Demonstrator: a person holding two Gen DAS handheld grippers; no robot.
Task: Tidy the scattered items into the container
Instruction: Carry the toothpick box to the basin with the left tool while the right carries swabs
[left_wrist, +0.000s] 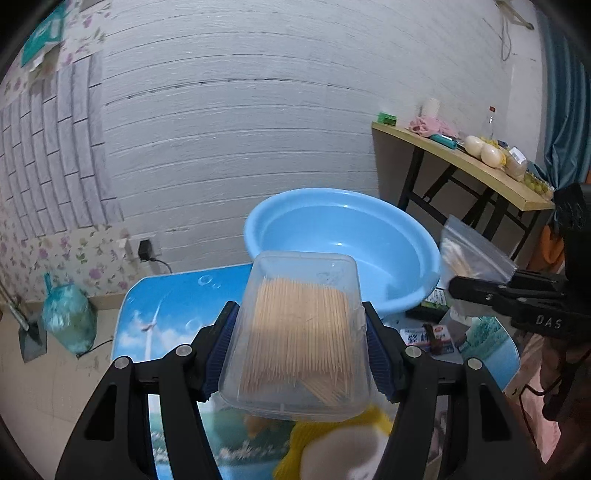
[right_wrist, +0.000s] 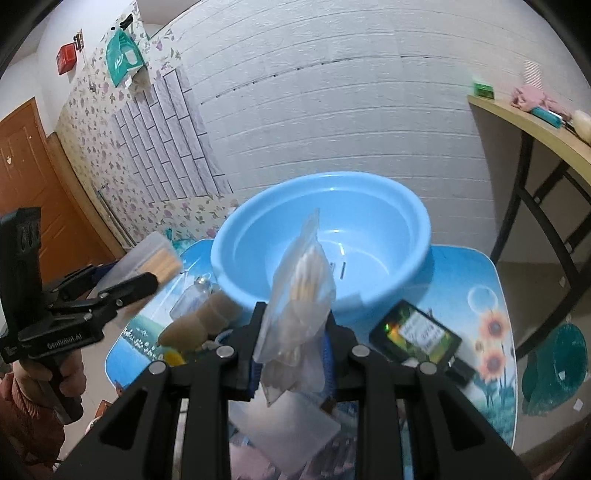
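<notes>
two grippers, each carrying one item above a small table (right_wrist: 476, 273) with a printed blue top. the left gripper (left_wrist: 301, 354) grasps a clear plastic box (left_wrist: 299, 332) filled with toothpicks; its blue pads (left_wrist: 221, 350) press on the two long sides of the box, which is raised off the table and tilted, its far end towards the basin (left_wrist: 343, 229). the right gripper (right_wrist: 291, 350) is clenched on a clear bag (right_wrist: 299, 299) of cotton swabs, pinched near its lower part so that the top of the bag stands up in front of the basin. in the left wrist view the same bag (left_wrist: 476, 251) appears just beside the basin's right rim, held in the black jaws of the right gripper (left_wrist: 461, 286). in the right wrist view the left gripper (right_wrist: 147, 284) and its box (right_wrist: 155, 258) lie to the left of the basin, and a hand (right_wrist: 55, 373) grips its handle. the light blue basin stands at the far side of the table, against a white brick-pattern wall; a small dark sliver (right_wrist: 342, 270) lies inside it, otherwise its inner surface shows bare. on the table near the basin lie a small glass bottle (right_wrist: 194, 295), two tan corks (right_wrist: 199, 325) and a dark packet (right_wrist: 415, 332) with a label. a yellow and white object (left_wrist: 340, 443), blurred, lies below the box.
</notes>
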